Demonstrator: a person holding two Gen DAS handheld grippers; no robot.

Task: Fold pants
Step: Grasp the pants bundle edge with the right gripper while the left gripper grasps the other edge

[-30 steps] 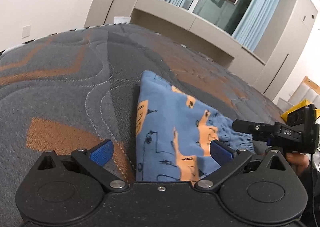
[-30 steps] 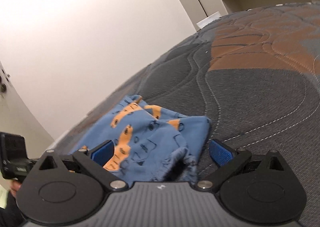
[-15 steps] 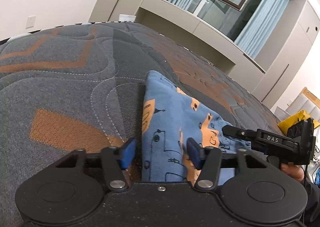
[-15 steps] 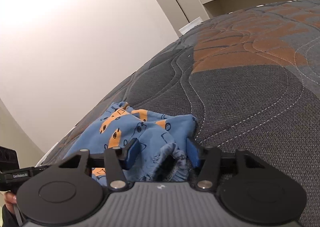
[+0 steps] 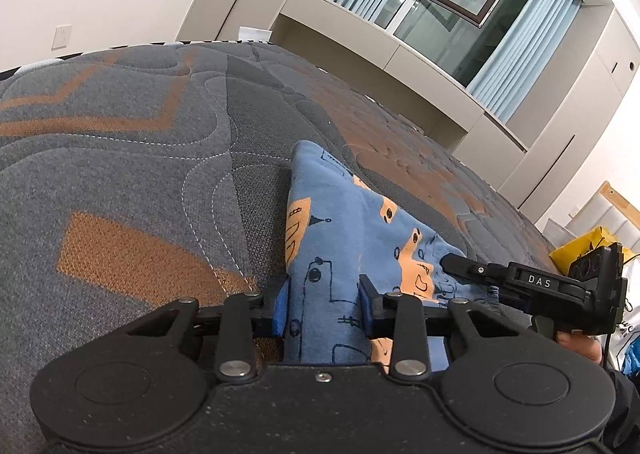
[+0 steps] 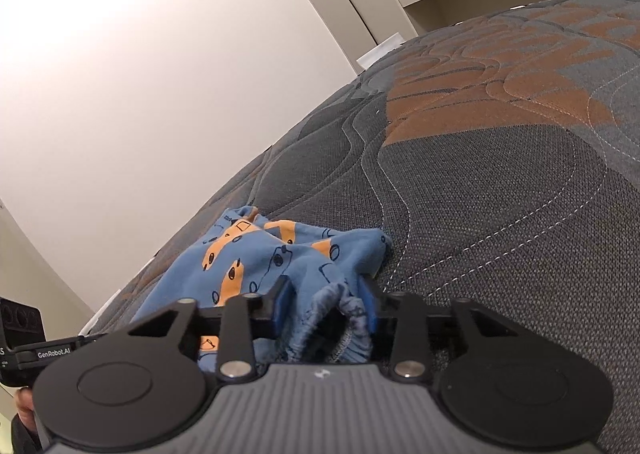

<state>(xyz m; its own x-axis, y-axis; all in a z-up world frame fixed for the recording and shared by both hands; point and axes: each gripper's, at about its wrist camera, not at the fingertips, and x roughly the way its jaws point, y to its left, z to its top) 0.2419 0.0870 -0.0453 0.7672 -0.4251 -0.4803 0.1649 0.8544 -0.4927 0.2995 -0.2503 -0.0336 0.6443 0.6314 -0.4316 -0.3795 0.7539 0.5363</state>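
Left gripper [image 5: 322, 308]: its blue pads are pressed in from both sides on a fold of the pants, the cloth bunched between them.
Pants [image 5: 344, 246]: blue with orange and dark printed figures, lying on the mattress straight ahead of the left gripper and running away from it to a pointed corner; the gathered waistband sits between the right gripper's pads (seen best in the right wrist view).
Right gripper [image 6: 326, 308]: pinched on the ruffled waistband edge, cloth filling the gap between its pads; in the left wrist view it reaches in from the right of the left gripper.
Mattress [image 5: 152, 174]: grey quilted fabric with orange-brown patches, under both tools and stretching ahead.
Yellow bag [image 5: 580, 246]: far right of the left gripper, beyond the mattress edge.
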